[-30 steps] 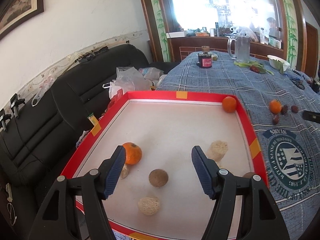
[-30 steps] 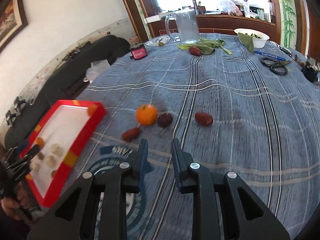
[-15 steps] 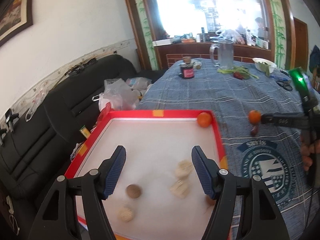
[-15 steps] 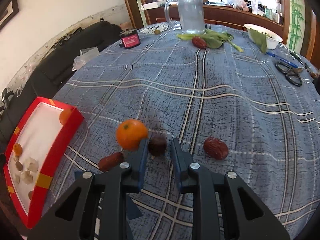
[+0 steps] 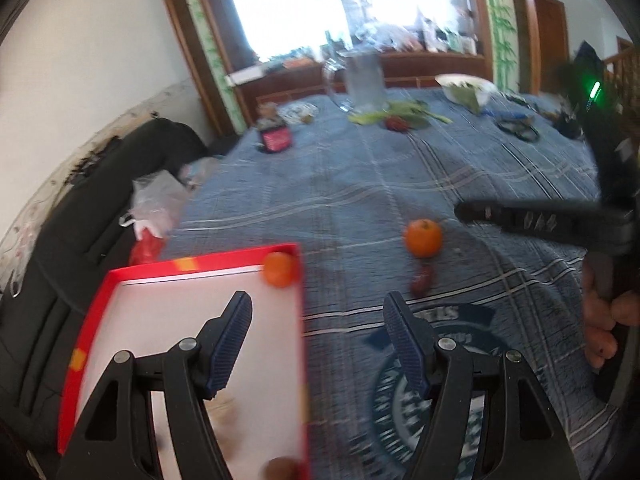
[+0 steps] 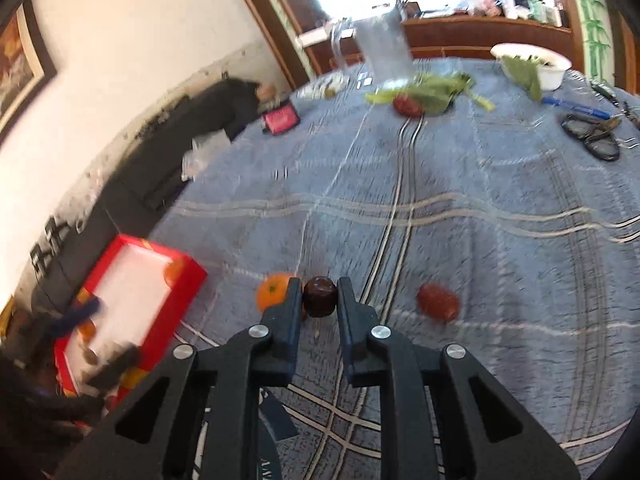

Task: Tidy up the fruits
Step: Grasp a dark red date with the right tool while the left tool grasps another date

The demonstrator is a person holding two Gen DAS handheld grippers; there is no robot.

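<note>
The right tool point(image 6: 319, 300) is gripping a dark round fruit point(image 6: 319, 295) between its fingertips, just beside an orange point(image 6: 273, 292) lying on the blue plaid cloth point(image 6: 460, 208) covering the surface, with a reddish fruit point(image 6: 438, 302) lying near on the other side. The left tool point(image 5: 318, 340) is hanging wide open and empty over the edge of a red-rimmed tray point(image 5: 192, 266), where another orange point(image 5: 280, 270) is sitting in the far corner.

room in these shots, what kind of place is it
Most likely a home living or dining room: a black sofa beside a cloth-covered table, a framed picture on the wall, and a glass jug.
</note>
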